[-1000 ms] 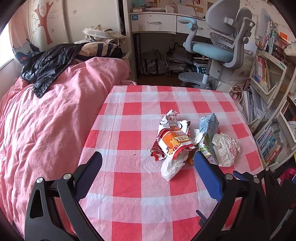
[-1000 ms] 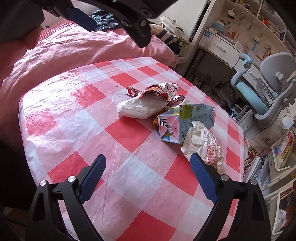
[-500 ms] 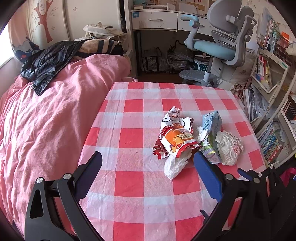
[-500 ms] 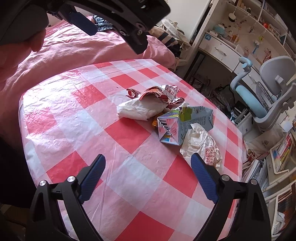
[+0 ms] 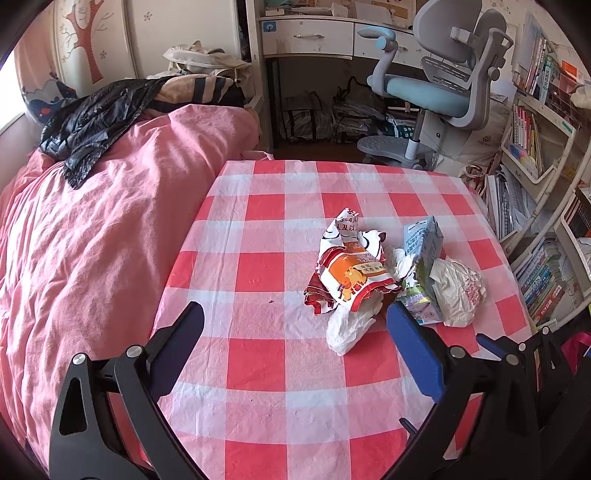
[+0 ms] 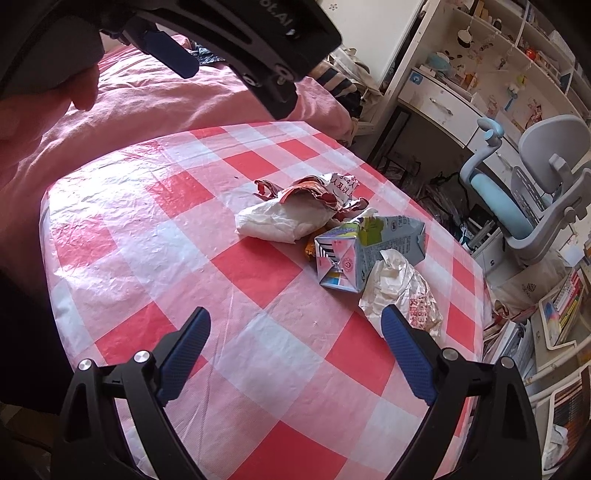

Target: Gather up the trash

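Note:
A small heap of trash lies on the red-and-white checked table (image 5: 258, 369). It holds a crumpled red and orange snack wrapper (image 5: 351, 273), a white plastic bag (image 5: 351, 325) under it, a squashed drink carton (image 5: 424, 254) and a crumpled white wrapper (image 5: 461, 291). My left gripper (image 5: 295, 332) hovers open above the near table, its right finger close to the carton. In the right wrist view the carton (image 6: 369, 251), white bag (image 6: 280, 221), snack wrapper (image 6: 325, 188) and white wrapper (image 6: 402, 291) lie ahead of my open right gripper (image 6: 295, 332). Both grippers are empty.
A bed with a pink duvet (image 5: 92, 240) and a black jacket (image 5: 92, 122) borders the table's left side. A desk (image 5: 314, 37), a blue-grey office chair (image 5: 443, 92) and bookshelves (image 5: 535, 129) stand beyond. The left gripper's body (image 6: 240, 33) and a hand (image 6: 48, 92) fill the right wrist view's top left.
Both views have drifted slightly, with the trash heap shifting a little in frame. Both grippers stay open and empty. The trash has not moved on the table.

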A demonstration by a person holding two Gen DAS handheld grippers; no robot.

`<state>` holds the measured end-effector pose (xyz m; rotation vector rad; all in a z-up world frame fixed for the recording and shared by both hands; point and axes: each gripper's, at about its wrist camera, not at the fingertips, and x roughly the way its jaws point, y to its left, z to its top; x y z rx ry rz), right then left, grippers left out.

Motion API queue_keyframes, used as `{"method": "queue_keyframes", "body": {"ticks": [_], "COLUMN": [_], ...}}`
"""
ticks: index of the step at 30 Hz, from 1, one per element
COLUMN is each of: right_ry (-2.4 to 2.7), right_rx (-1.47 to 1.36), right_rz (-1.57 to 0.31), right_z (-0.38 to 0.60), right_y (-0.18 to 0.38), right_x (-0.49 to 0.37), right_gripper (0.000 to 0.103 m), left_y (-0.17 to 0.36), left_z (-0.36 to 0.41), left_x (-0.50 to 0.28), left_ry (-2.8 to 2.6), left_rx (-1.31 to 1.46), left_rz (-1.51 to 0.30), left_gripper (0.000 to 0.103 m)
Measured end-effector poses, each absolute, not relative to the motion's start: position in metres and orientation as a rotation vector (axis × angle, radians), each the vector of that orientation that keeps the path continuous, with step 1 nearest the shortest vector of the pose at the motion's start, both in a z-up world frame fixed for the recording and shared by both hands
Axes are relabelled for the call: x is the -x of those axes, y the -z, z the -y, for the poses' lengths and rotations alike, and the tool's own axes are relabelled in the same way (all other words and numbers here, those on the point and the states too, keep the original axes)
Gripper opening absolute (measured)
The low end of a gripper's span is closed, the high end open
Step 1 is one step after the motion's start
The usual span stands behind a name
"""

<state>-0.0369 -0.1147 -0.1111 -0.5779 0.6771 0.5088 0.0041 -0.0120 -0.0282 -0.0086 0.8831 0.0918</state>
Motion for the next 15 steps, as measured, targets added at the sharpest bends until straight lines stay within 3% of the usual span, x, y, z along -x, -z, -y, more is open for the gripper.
{"method": "queue_keyframes", "body": {"ticks": [15], "right_ry": [-0.515], "right_rx": [0.607], "right_rz": [-0.665], "right_z": [0.1131], "right_y": [0.1103], "right_x": [0.0420], "right_gripper": [0.090], "left_y": [0.0288], "left_z": [0.0112], "left_x": [-0.0041], "left_ry": [-0.093], "left_rx": [0.011], "left_rz": [-0.883], "left_gripper": [0.096]}}
